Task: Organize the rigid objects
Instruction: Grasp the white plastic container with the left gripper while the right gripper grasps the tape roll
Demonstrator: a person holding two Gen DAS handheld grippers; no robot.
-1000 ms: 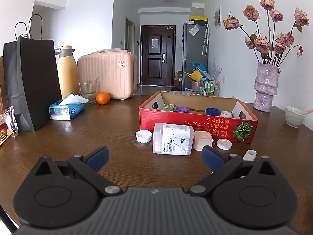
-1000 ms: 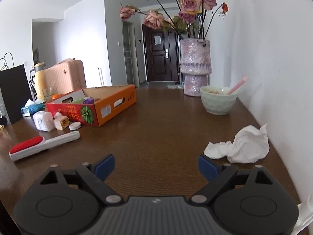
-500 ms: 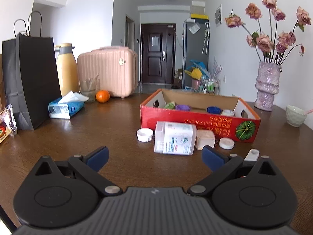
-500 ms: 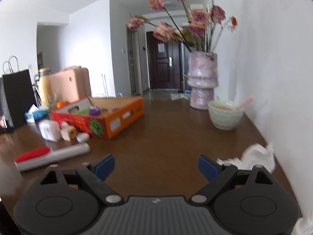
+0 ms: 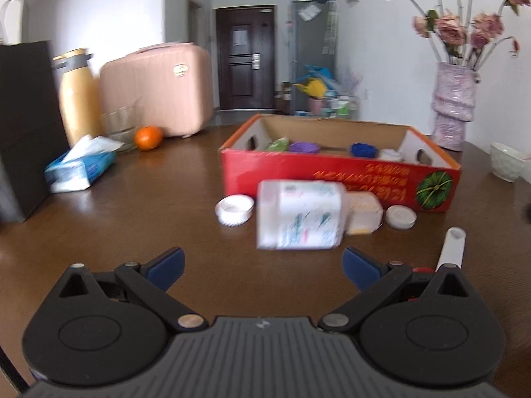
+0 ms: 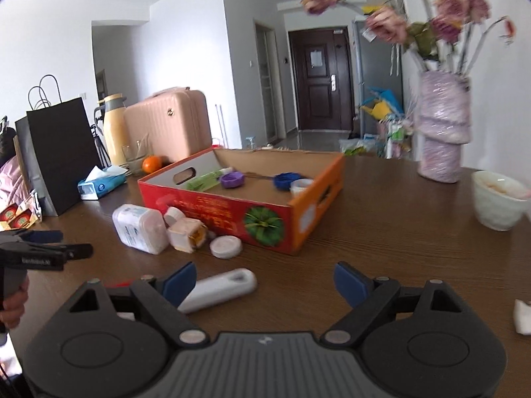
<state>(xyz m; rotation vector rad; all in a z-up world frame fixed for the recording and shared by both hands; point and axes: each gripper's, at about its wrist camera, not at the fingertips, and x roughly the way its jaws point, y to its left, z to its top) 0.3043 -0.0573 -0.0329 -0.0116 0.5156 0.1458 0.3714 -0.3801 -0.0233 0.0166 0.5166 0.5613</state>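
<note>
A red cardboard box (image 5: 338, 175) (image 6: 232, 212) holds several small caps and a green tube. In front of it lie a white bottle (image 5: 300, 214) (image 6: 139, 229) on its side, a cream box (image 5: 363, 217) (image 6: 186, 233) and two white lids (image 5: 234, 210) (image 6: 226, 246). My left gripper (image 5: 262, 265) stands open just short of the bottle, with nothing between its fingers. My right gripper (image 6: 265, 282) is open and its jaws are closing; the white handle of a lint brush (image 6: 219, 290) (image 5: 451, 245) lies by its left finger, not pressed by the pads.
A purple vase (image 6: 441, 139) and a white bowl (image 6: 497, 199) stand right of the box. A tissue pack (image 5: 79, 172), orange (image 5: 148, 137), pink case (image 5: 156, 89), flask and black bag (image 6: 59, 159) line the left. A crumpled tissue (image 6: 522, 311) lies at the right edge.
Both grippers came nearer the red box. The right gripper swung left, so the brush handle now lies by its left finger and the crumpled tissue slid to the right edge; its jaws narrowed slightly.
</note>
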